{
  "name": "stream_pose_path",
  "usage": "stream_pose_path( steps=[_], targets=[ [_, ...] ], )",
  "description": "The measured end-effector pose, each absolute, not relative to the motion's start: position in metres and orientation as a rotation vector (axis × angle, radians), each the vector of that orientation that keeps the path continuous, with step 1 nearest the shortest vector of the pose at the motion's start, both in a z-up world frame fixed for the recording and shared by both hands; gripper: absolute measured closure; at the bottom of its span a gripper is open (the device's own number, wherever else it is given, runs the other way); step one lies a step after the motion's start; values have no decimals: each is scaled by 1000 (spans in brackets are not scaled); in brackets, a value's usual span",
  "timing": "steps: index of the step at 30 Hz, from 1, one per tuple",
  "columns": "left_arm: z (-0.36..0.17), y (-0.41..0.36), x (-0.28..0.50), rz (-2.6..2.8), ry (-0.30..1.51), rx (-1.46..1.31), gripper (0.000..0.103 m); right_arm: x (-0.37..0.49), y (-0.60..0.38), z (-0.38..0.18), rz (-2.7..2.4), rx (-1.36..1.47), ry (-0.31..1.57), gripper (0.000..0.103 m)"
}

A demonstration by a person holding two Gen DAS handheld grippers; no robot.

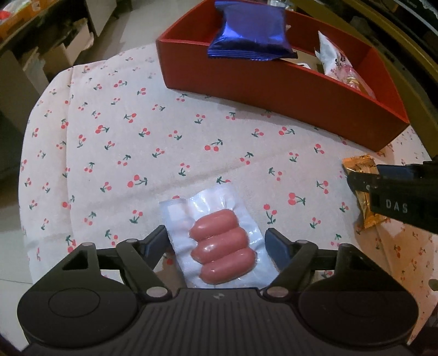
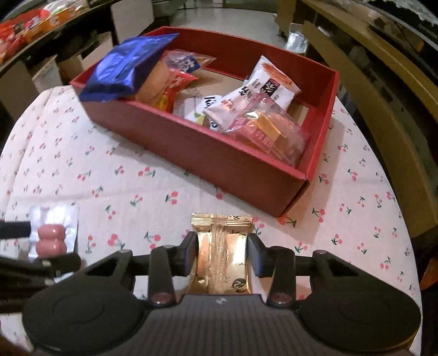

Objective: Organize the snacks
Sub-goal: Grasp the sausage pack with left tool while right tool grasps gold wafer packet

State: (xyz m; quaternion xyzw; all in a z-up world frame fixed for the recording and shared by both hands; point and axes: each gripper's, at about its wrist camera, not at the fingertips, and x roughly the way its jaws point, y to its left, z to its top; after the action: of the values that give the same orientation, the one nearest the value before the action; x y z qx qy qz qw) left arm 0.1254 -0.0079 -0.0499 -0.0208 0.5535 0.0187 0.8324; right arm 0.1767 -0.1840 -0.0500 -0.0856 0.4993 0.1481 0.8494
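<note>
A clear vacuum pack of three pink sausages (image 1: pixel 219 246) lies flat on the cherry-print tablecloth (image 1: pixel 137 137). My left gripper (image 1: pixel 216 243) straddles it, open; its right pad stands clear of the pack's edge. A gold foil packet (image 2: pixel 221 246) lies between the fingers of my right gripper (image 2: pixel 223 249), whose pads press on both its sides. The gold packet (image 1: pixel 358 167) also shows at the right edge of the left wrist view. Beyond stands the red box (image 2: pixel 219 158) holding several wrapped snacks, with a shiny blue packet (image 2: pixel 123 68) draped over its near-left corner.
The sausage pack (image 2: pixel 52 238) and my left gripper (image 2: pixel 52 243) sit close on the right gripper's left. Shelves of packaged goods (image 2: pixel 27 22) stand at the far left, wooden furniture (image 2: pixel 383 95) along the right. The table's edge curves round on both sides.
</note>
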Motion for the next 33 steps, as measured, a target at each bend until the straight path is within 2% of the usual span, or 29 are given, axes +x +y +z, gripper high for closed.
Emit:
stream_pose_path(
  steps=[1,2,6,10,13,16,18,19,20,22,26,27,29,31,33],
  targets=[
    [-48,-9,123,36,1169,-37,25,174,-184,-48,321,-181,1046,61],
    [-45,-9,121,35,1160,-31,37,172,-185,-46,328,-179,1039,61],
    [-38,-7,115,28,1148,-53,43,166,-189,-33,349,-148,1011,62],
    [-44,-4,116,35,1153,-78,35,165,-194,-29,345,-127,1007,62],
    [-53,0,123,69,1164,-95,13,163,-195,-27,354,-116,999,62],
    [-55,-2,133,90,1146,-111,12,163,-193,-25,371,-103,999,62],
    [-55,-6,135,117,1140,-79,18,162,-192,-24,380,-106,997,62],
    [-54,-8,133,127,1134,-60,24,161,-192,-24,381,-106,996,62],
    [-52,-10,132,121,1126,-55,35,161,-193,-24,383,-105,995,62],
    [-46,-11,129,110,1114,-53,44,162,-195,-23,380,-99,991,62],
    [-40,-5,122,90,1116,-83,70,161,-199,-16,377,-84,971,62],
    [-39,-2,121,84,1121,-101,72,161,-200,-15,377,-84,969,62],
    [-42,-1,120,89,1121,-110,70,160,-199,-15,379,-87,970,62],
    [-44,1,116,70,1128,-123,65,160,-198,-15,382,-91,970,62],
    [-41,-1,108,55,1138,-121,43,159,-198,-14,386,-87,966,62]
  ],
)
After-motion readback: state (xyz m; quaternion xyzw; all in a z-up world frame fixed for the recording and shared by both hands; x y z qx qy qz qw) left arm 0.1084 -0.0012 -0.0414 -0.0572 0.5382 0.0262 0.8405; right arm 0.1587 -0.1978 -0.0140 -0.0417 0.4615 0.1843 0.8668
